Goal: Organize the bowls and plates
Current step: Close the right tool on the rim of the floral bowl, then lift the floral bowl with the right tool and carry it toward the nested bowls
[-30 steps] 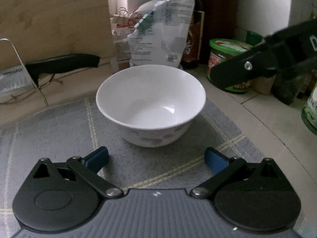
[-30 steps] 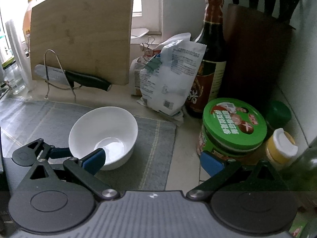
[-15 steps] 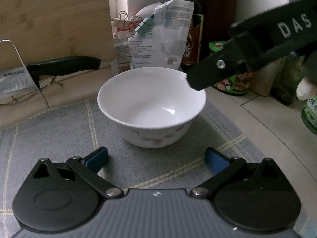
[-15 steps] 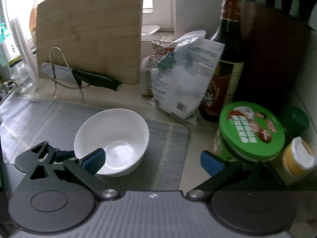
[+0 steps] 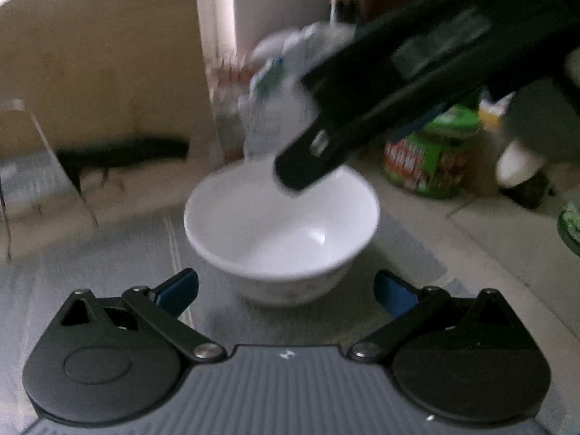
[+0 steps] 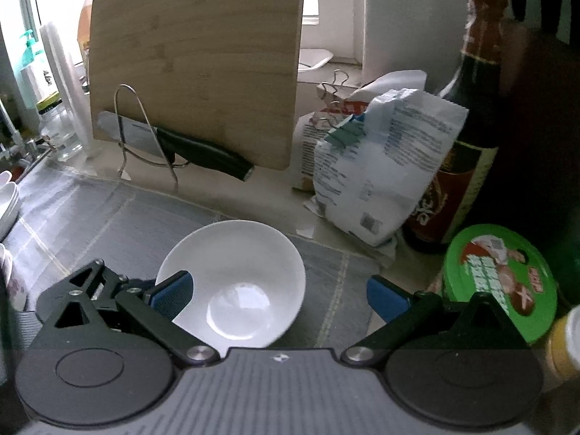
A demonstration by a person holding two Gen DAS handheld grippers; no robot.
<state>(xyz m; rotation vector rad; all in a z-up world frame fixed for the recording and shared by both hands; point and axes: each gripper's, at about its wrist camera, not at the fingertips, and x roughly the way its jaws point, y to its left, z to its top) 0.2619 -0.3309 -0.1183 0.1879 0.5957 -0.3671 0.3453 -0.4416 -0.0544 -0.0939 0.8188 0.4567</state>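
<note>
**Closing in on the bowl from two sides**

Scanning left to right in the right wrist view: stacked white dishes (image 6: 9, 203) at the far left edge, then a wire rack (image 6: 145, 134) holding a black-handled knife (image 6: 203, 156) in front of an upright bamboo cutting board (image 6: 195, 72).

Centre: round white ceramic bowl (image 6: 235, 282), upright and empty, on the grey woven mat (image 6: 90, 224). Further right: clipped paper bags (image 6: 384, 166), dark sauce bottle (image 6: 467, 145), green-lidded tin (image 6: 500, 282).

Left gripper (image 5: 286, 288): jaws wide, nothing between them, bowl (image 5: 282, 232) dead ahead and just beyond the blue pads (image 5: 177, 290). View is motion-blurred.

Right gripper (image 6: 279, 295): also wide and empty, above the bowl, looking down into it. Its left pad (image 6: 170, 293) overlaps the near-left rim; contact can't be confirmed.

Key relation: bowl lies straight ahead of the left tool and under the right one. Round, so no long axis to align. My read is the right gripper is nearer for a rim pinch.
</note>
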